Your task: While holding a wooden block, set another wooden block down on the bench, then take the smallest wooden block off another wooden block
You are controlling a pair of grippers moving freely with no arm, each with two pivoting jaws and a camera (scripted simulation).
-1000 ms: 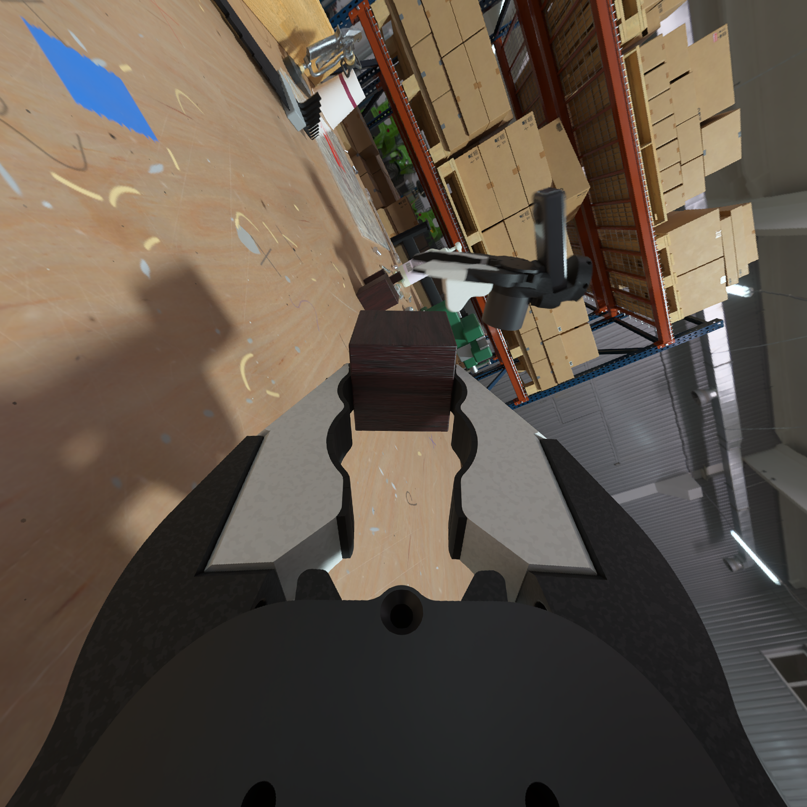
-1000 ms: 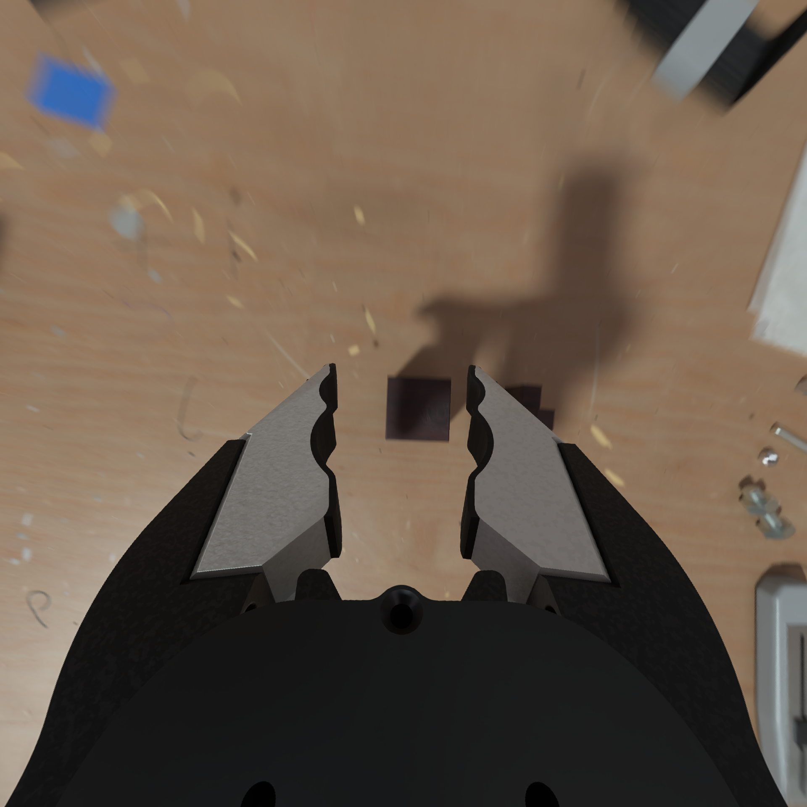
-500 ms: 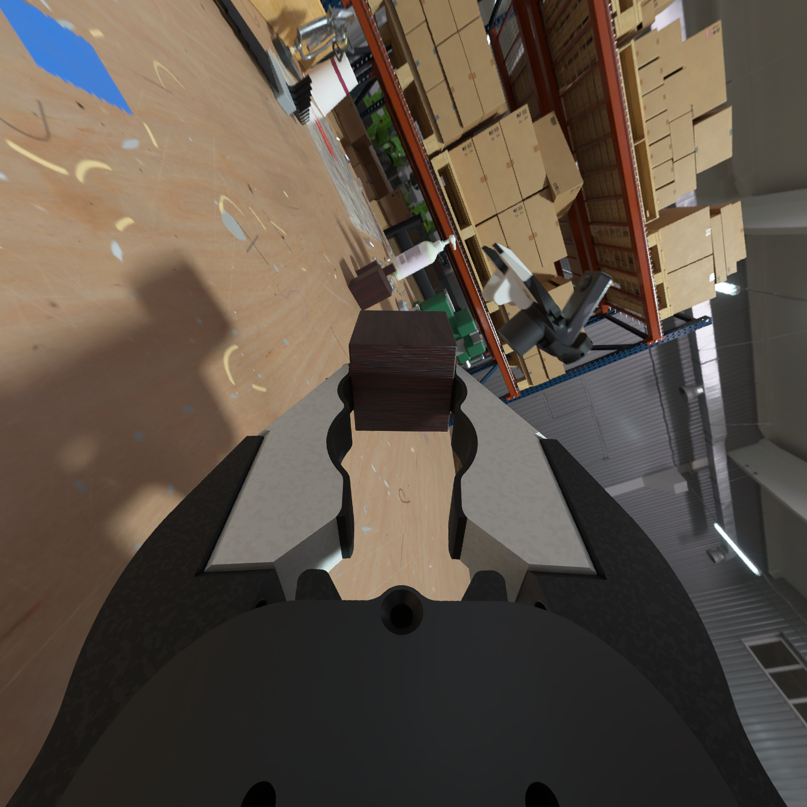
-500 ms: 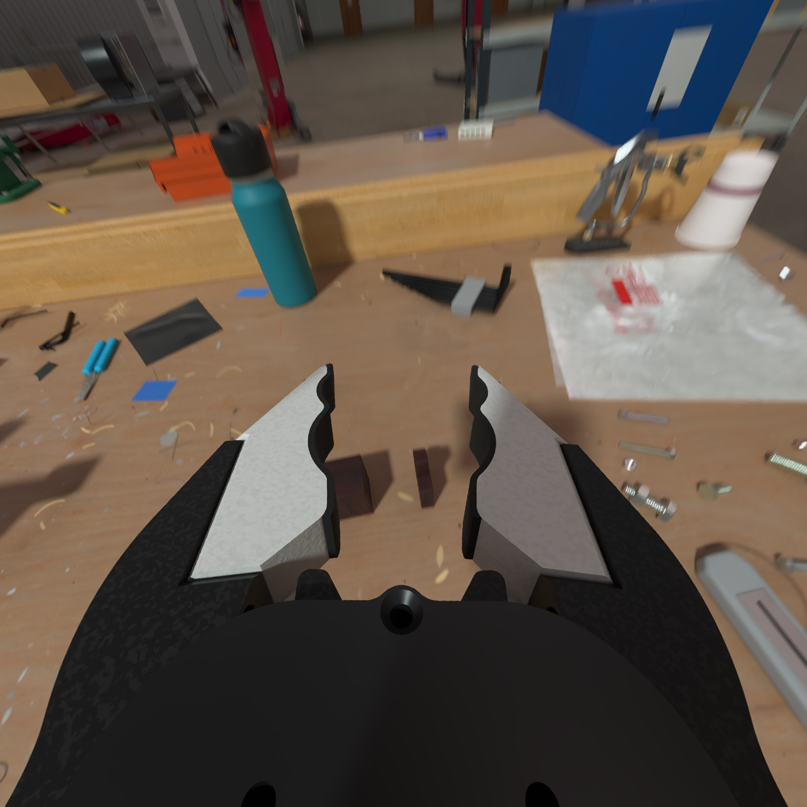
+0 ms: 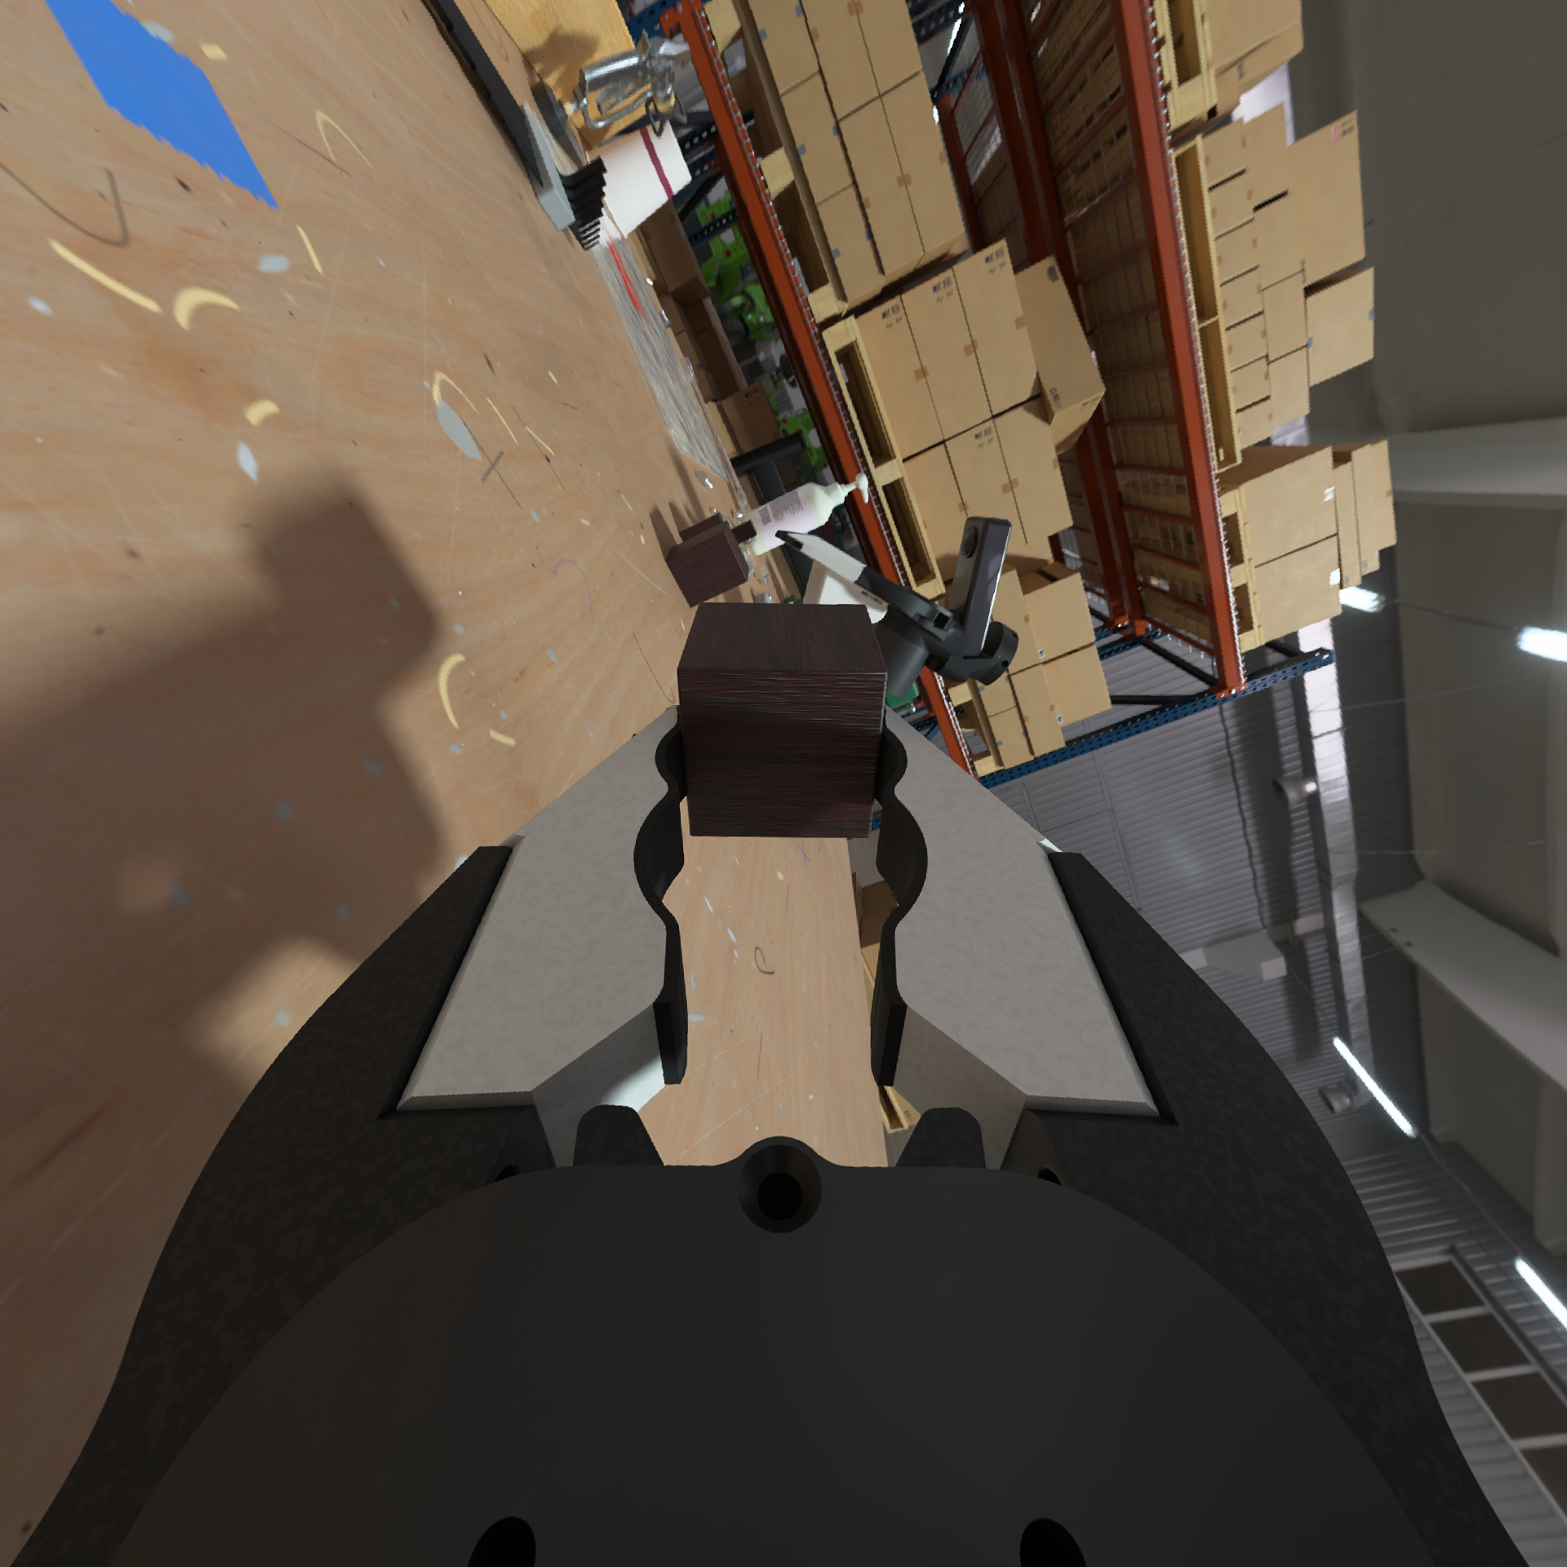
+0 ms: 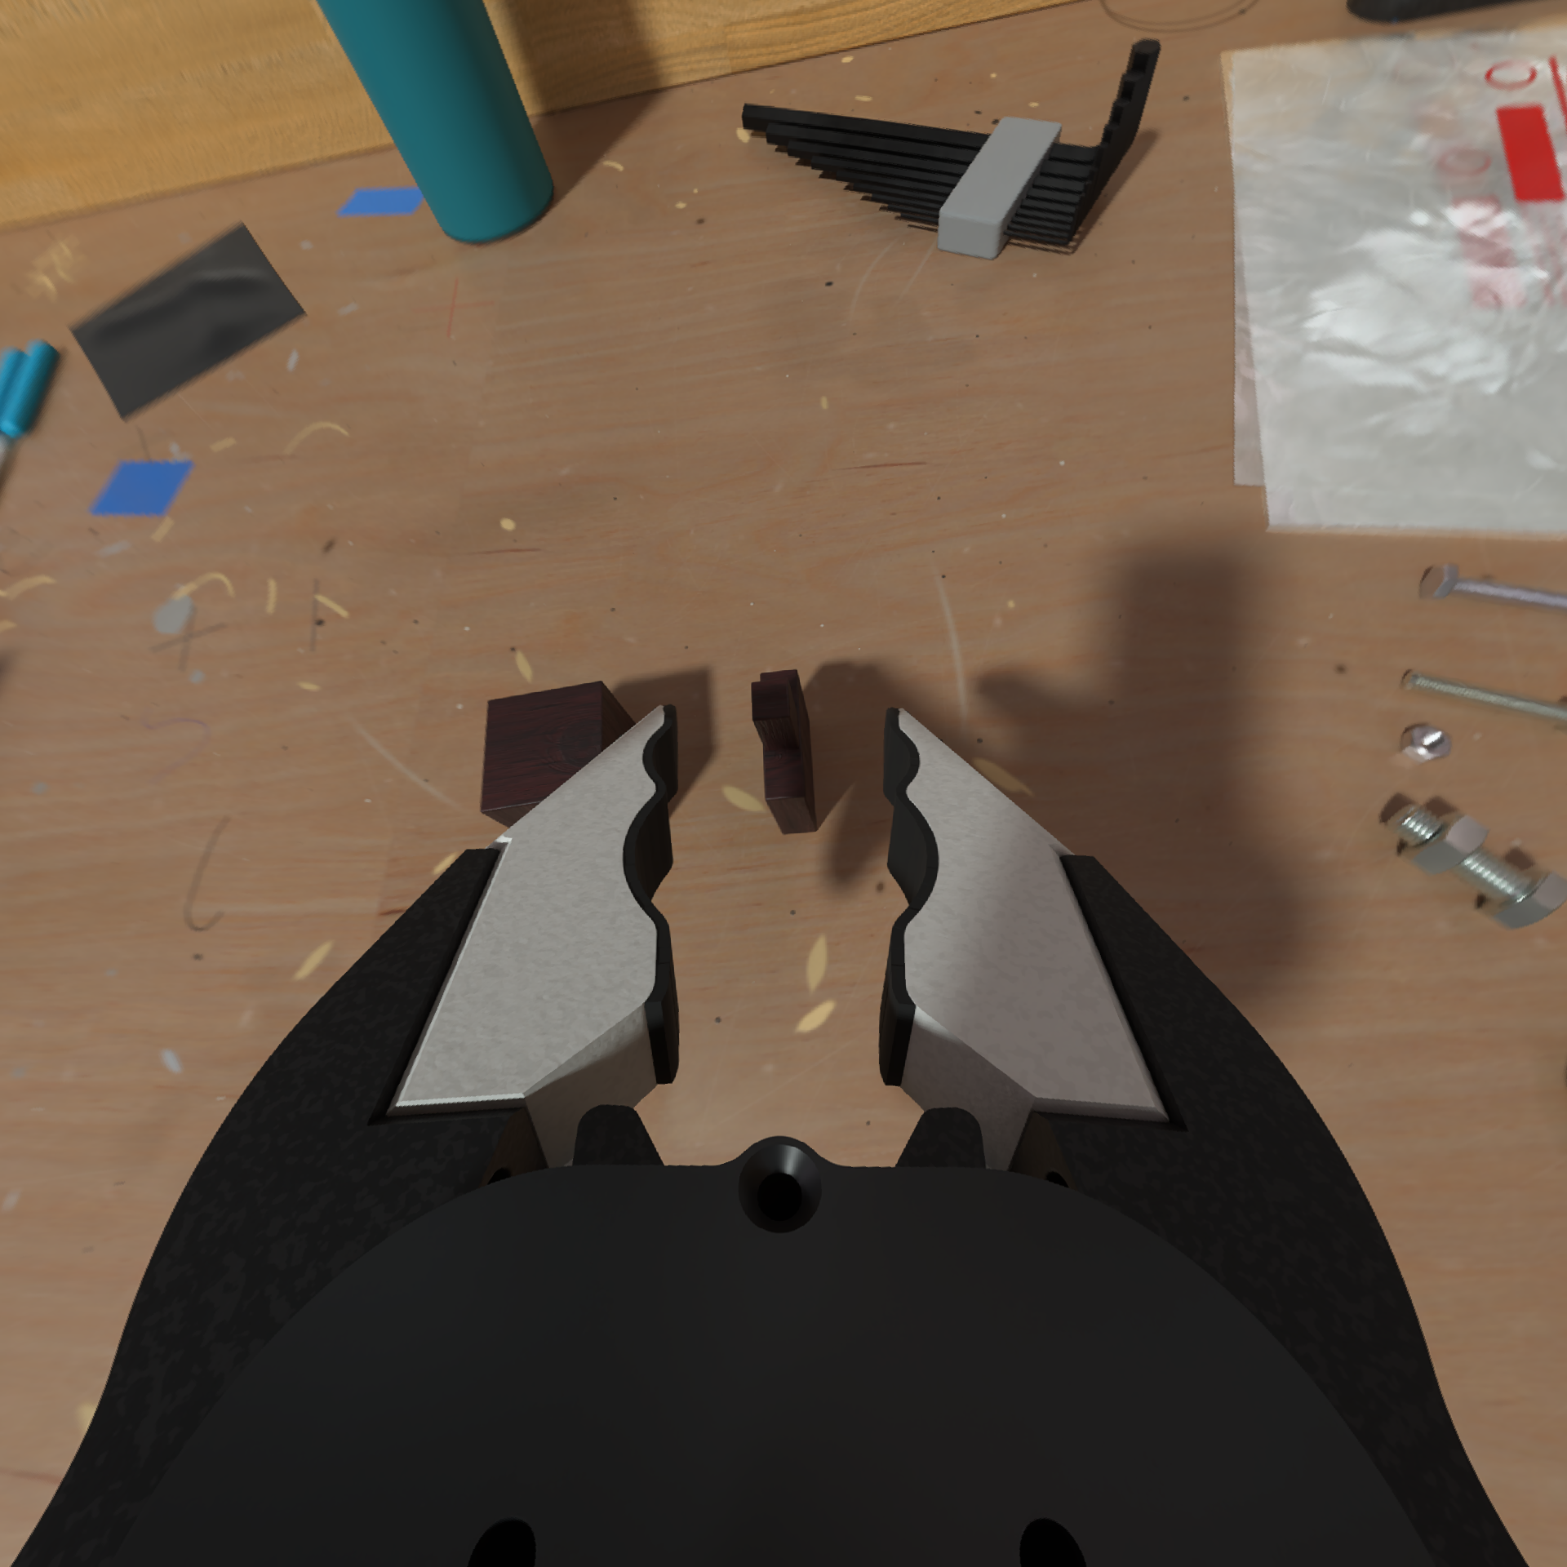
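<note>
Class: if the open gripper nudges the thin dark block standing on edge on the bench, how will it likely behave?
The thin block stands narrow and upright, so it probably tips easily. A smaller piece sits on it and may slide off. It looks rigid wood.

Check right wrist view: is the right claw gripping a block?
No. The right claw is open and empty above the bench, with the thin block lying beyond its tips.
</note>
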